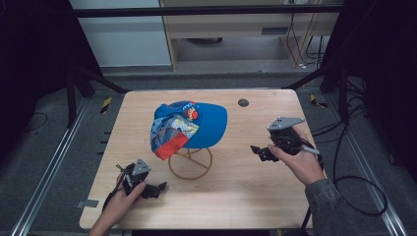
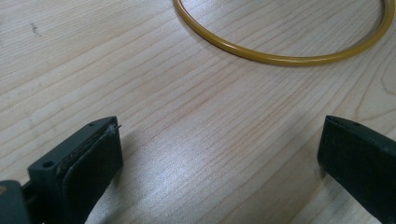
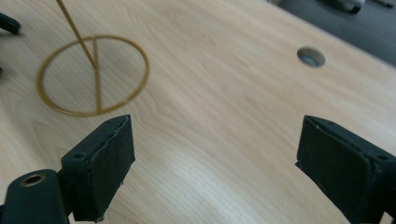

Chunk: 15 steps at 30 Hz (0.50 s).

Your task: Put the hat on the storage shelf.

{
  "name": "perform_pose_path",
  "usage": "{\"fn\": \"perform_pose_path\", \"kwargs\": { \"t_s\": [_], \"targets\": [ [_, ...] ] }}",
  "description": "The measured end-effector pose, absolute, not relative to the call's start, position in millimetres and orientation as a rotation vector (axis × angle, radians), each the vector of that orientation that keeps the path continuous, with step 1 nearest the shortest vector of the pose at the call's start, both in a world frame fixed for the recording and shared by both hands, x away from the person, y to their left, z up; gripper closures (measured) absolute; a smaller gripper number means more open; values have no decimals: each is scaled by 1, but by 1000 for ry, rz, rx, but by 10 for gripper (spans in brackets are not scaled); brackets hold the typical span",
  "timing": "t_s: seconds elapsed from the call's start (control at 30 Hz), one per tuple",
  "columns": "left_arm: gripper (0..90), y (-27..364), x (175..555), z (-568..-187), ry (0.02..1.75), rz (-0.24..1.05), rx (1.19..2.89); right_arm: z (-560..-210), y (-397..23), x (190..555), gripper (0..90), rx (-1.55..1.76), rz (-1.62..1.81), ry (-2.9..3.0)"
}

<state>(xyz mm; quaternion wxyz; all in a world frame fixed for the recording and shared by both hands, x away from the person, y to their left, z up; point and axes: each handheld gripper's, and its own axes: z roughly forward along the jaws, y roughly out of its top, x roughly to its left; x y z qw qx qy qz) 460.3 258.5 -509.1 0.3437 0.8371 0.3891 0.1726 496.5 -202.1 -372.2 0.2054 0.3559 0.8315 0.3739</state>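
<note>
Cap sits atop the wire stand mid-counter, between both hands. Right claw, jaws apart and empty, points toward it from the right; left claw, also apart, rests lower-left, beside the stand's ring.

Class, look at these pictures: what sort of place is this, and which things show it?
Probably a lab recording station: a wooden table framed by metal rails, cables across the floor, and a cap on a wire stand.
</note>
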Motion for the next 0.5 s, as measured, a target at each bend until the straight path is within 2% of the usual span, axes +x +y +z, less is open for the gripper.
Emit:
{"fn": "perform_pose_path", "kwargs": {
  "t_s": [0.2,0.5],
  "targets": [
    [0,259,461,-509,1009,447,2175,-403,-210,500,113,1056,1039,2312],
    [0,259,460,-509,1009,446,2175,-416,-214,497,108,1074,1023,2313]
  ]
}}
